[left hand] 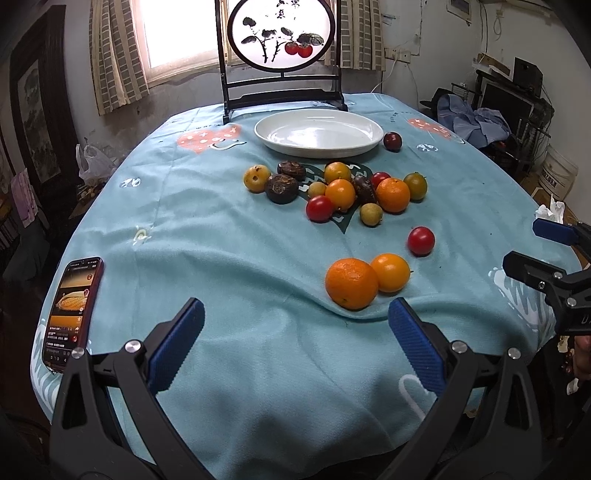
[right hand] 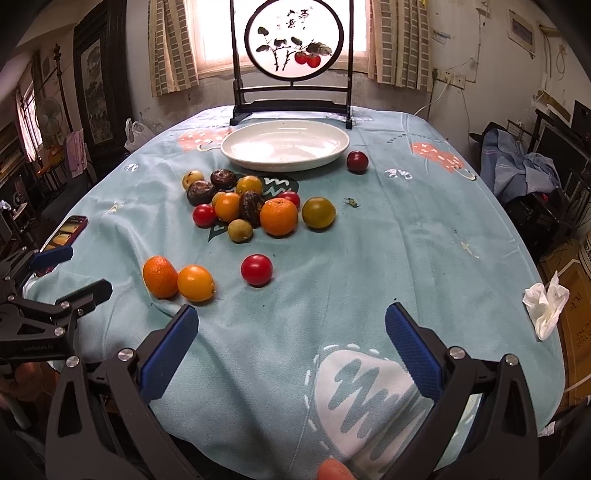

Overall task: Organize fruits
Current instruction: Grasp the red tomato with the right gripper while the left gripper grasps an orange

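A white plate [left hand: 280, 142] [right hand: 236, 155] stands empty at the far side of the table. Before it lies a cluster of several fruits [left hand: 340, 192] [right hand: 251, 206]: oranges, red tomatoes, yellow fruits and dark brown ones. A dark plum [left hand: 392, 141] [right hand: 357, 161] lies right of the plate. Nearer lie an orange [left hand: 351, 283] [right hand: 160, 277], a yellow-orange fruit [left hand: 390, 272] [right hand: 195, 283] and a red tomato [left hand: 421, 240] [right hand: 256, 270]. My left gripper [left hand: 295, 321] [right hand: 70, 269] is open and empty, just short of the orange. My right gripper [right hand: 291, 325] [left hand: 524, 243] is open and empty near the front edge.
A light blue tablecloth [left hand: 221, 240] [right hand: 406, 240] covers the table. A phone [left hand: 72, 310] [right hand: 70, 229] lies at the front left. A framed round painting on a dark stand [left hand: 282, 35] [right hand: 293, 44] rises behind the plate. A crumpled tissue [right hand: 546, 306] lies at the right edge.
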